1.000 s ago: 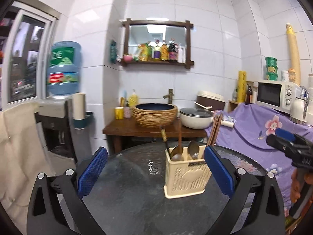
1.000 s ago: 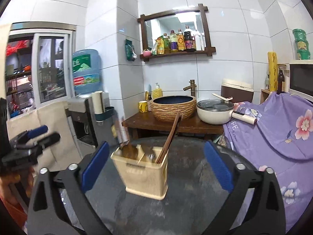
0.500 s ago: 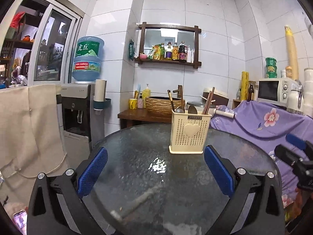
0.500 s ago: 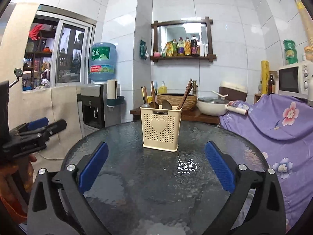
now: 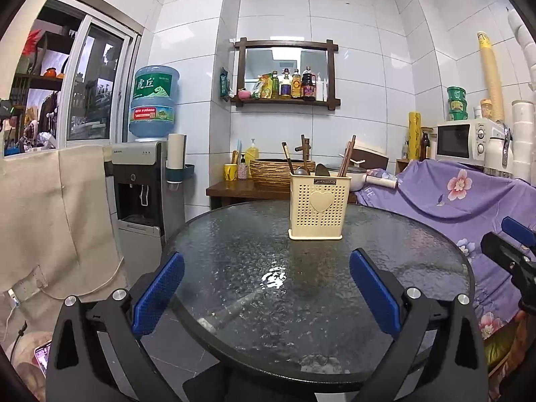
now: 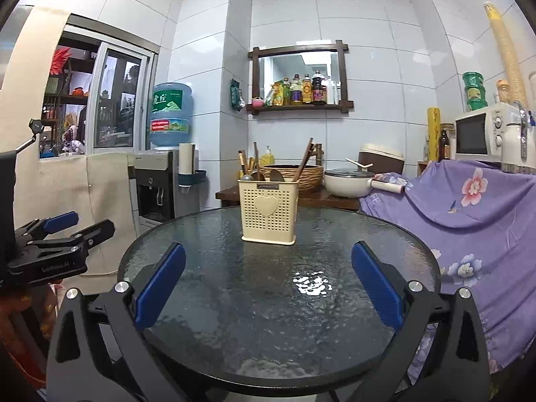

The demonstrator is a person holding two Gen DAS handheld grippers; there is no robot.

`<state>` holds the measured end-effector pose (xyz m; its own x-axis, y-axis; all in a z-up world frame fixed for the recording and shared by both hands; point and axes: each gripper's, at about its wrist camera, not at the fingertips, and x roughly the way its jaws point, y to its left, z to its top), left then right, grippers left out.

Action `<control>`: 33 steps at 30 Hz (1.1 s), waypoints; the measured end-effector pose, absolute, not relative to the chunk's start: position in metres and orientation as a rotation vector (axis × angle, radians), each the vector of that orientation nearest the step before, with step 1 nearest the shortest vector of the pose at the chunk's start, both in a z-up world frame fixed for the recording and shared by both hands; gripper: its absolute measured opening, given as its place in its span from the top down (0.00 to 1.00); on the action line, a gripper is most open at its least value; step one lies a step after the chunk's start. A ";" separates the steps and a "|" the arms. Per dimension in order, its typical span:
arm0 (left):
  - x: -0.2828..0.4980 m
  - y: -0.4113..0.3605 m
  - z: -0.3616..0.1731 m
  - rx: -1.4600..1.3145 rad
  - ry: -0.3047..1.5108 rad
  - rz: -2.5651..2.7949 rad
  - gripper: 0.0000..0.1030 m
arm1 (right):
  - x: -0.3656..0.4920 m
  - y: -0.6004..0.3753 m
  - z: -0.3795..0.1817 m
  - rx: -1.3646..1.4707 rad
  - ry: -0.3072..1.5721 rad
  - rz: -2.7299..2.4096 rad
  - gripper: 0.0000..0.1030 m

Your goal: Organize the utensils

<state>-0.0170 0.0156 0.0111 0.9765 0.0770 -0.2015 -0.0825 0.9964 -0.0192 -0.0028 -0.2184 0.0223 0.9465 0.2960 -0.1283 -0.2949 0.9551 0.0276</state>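
Note:
A cream perforated utensil holder (image 5: 316,206) with a heart on its front stands upright at the far side of the round glass table (image 5: 234,254). It holds spoons and wooden chopsticks (image 5: 346,160). It also shows in the right wrist view (image 6: 269,211). My left gripper (image 5: 266,293) is open and empty, low over the near table edge, well short of the holder. My right gripper (image 6: 268,288) is open and empty, likewise near the front edge. Each gripper shows at the side of the other's view: the right (image 5: 512,251), the left (image 6: 63,234).
A purple flowered cloth (image 5: 452,197) covers furniture right of the table. A water dispenser (image 5: 144,184) and a beige cloth (image 5: 50,217) stand on the left. Behind the table is a wooden stand with a woven basin (image 5: 271,167) and a pot (image 6: 346,182).
Both grippers have pulled back and down from the holder toward the near table edge. The holder now looks smaller and farther. Both grippers stay open and empty.

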 end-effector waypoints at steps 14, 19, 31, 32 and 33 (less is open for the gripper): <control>-0.016 0.010 0.011 -0.011 0.199 0.069 0.06 | 0.000 -0.224 0.017 0.030 0.155 0.302 0.05; -0.015 0.010 0.011 -0.005 0.201 0.070 0.06 | 0.001 -0.223 0.018 0.030 0.154 0.300 0.05; -0.015 0.010 0.012 -0.004 0.209 0.078 0.06 | 0.005 -0.216 0.020 0.021 0.161 0.312 0.05; -0.015 0.011 0.012 -0.010 0.209 0.079 0.06 | 0.004 -0.216 0.020 0.021 0.160 0.313 0.05; -0.015 0.011 0.012 -0.013 0.209 0.082 0.06 | 0.004 -0.215 0.020 0.019 0.160 0.314 0.05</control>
<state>-0.0155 0.0112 0.0117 0.9750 0.0796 -0.2073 -0.0824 0.9966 -0.0047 0.0043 -0.2153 0.0199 0.9387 0.3087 -0.1536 -0.3057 0.9511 0.0433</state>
